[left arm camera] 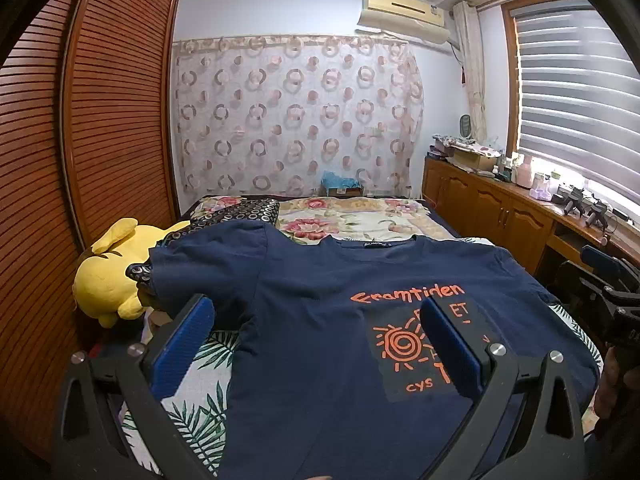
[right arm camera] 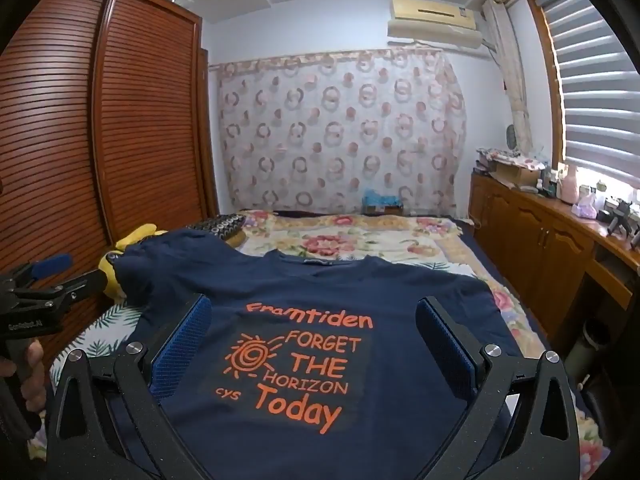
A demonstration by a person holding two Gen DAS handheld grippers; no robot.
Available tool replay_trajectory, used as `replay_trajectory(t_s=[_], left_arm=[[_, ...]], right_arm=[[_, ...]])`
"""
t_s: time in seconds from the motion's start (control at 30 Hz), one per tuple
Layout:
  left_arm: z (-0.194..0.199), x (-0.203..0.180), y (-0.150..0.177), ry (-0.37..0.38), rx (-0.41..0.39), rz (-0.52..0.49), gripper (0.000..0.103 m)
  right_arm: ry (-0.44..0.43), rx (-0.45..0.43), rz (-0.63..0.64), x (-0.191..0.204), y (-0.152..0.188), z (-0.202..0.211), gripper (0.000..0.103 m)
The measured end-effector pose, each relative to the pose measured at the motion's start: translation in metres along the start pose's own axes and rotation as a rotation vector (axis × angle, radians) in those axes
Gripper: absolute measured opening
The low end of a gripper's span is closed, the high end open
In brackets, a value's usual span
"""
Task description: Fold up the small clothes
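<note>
A: Start with the left gripper. How do its jaws stand?

B: Spread wide, blue pads facing each other, nothing pinched between them. It hangs above the navy T-shirt, tilted a little downward, and I cannot tell that it touches the cloth.

A: And the right gripper?

B: The same: jaws fully apart, empty, framing the orange print on the shirt's chest. In the left wrist view it shows at about three o'clock, at the frame's edge, with part of a hand below it.

A: Where does the T-shirt lie?

B: Spread face up on the bed, collar toward twelve o'clock, hem toward six, under both tools. Its left sleeve reaches toward ten o'clock, lifted over something beneath it. Leaf-patterned bedding shows at the shirt's seven o'clock side.

A: What sits just beyond that sleeve?

B: A yellow plush toy at nine o'clock, touching the sleeve's edge, and a dark cushion with ring pattern at eleven.

A: Farther out?

B: A floral blanket beyond the collar at twelve, then a curtain with circles. A slatted wooden wardrobe stands at nine to ten o'clock; a wooden cabinet under a blinded window at two to three; an air conditioner high at one.
</note>
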State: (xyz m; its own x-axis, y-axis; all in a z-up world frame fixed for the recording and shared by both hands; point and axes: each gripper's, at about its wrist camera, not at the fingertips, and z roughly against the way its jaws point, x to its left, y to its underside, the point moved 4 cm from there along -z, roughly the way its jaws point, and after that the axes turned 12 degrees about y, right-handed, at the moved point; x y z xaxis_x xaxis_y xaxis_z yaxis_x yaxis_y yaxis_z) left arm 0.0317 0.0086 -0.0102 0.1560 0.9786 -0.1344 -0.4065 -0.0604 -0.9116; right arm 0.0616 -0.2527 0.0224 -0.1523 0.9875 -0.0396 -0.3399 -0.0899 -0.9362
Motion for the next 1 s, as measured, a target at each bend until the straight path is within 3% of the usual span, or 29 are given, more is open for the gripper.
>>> replay_trajectory(t_s=[1.0], left_arm=[[0.0051, -0.0073, -0.0037, -0.005, -0.011, -0.017, 0.103]], right_arm=[[-0.001, 0.000, 0.003, 0.0000, 0.0006, -0.0004, 0.103]])
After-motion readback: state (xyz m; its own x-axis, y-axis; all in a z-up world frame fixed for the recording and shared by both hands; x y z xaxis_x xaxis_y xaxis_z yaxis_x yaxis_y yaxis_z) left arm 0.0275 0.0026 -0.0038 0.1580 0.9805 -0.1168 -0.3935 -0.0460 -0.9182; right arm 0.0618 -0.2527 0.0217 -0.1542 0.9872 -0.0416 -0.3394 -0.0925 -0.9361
